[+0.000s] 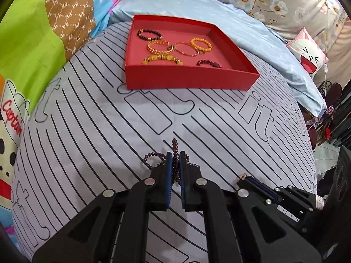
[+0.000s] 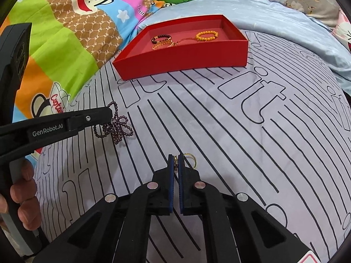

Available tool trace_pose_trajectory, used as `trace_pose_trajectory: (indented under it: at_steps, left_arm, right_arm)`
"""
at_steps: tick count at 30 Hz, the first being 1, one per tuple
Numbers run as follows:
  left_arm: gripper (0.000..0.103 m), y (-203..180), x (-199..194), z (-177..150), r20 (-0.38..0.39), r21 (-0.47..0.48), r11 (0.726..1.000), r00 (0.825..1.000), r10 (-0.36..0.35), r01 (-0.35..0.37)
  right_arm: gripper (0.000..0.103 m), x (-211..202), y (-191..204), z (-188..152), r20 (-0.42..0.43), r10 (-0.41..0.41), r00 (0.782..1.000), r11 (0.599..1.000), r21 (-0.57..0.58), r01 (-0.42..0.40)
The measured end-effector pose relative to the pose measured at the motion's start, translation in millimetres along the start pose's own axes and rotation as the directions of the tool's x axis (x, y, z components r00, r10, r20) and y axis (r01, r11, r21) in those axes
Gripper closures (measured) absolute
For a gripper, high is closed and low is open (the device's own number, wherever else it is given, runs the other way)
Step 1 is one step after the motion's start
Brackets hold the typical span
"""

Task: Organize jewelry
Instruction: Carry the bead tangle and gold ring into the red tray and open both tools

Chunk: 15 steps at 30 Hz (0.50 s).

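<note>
A red tray (image 1: pixel 188 80) sits on the striped bedsheet at the far side and holds several beaded bracelets (image 1: pixel 158 46); it also shows in the right wrist view (image 2: pixel 182 62). My left gripper (image 1: pixel 175 156) is shut on a dark purple bead strand (image 1: pixel 153 160), whose loops hang out on both sides just above the sheet. In the right wrist view the left gripper (image 2: pixel 110 115) holds the same strand (image 2: pixel 119 129) at the left. My right gripper (image 2: pixel 176 159) is shut on a small gold ring piece (image 2: pixel 189 157) close to the sheet; it shows in the left wrist view (image 1: pixel 242 178).
The white sheet with black stripes (image 1: pixel 98 120) covers the bed. A colourful cartoon quilt (image 2: pixel 72 43) lies at the left, a pale blue pillow (image 1: pixel 252 32) behind the tray, and a pink cushion (image 1: pixel 307 54) at the far right.
</note>
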State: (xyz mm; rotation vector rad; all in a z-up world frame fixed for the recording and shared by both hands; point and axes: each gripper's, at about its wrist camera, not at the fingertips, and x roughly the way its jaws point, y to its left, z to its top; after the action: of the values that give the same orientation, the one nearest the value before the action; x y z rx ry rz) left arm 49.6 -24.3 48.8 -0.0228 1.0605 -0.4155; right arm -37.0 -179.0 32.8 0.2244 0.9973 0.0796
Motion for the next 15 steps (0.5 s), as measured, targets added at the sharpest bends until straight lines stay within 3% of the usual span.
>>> trace_pose_trajectory:
  at_steps: [9, 15]
  left_arm:
    - [0.097, 3, -16, 24, 0.058, 0.027, 0.998, 0.997, 0.049, -0.051]
    - [0.097, 3, -25, 57, 0.119, 0.038, 0.996, 0.990, 0.076, -0.081]
  right_arm:
    - [0.099, -18, -11, 24, 0.052, 0.019, 0.998, 0.999, 0.038, -0.021]
    - [0.099, -31, -16, 69, 0.132, -0.002, 0.991, 1.000, 0.019, 0.000]
